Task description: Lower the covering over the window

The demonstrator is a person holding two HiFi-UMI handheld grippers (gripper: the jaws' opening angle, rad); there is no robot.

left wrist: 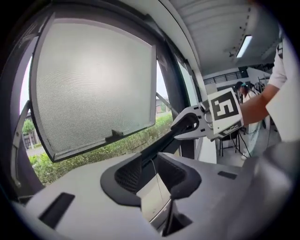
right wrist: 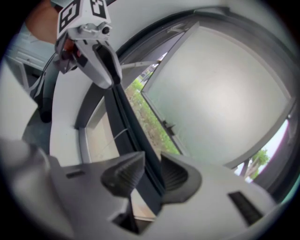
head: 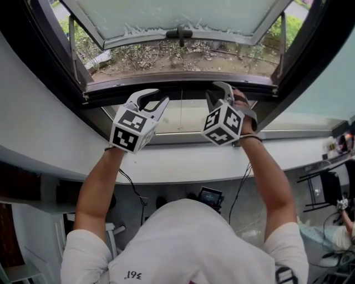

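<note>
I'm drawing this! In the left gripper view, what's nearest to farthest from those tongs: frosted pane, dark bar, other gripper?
1. dark bar, between the left gripper's tongs
2. right gripper, farther along it, right
3. frosted pane, outside, upper left

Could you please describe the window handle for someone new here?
Find the open window sash with frosted glass, swung outward over the grass. Midway along its lower rail sits the handle, the only small dark lever on that grey frame.
</note>
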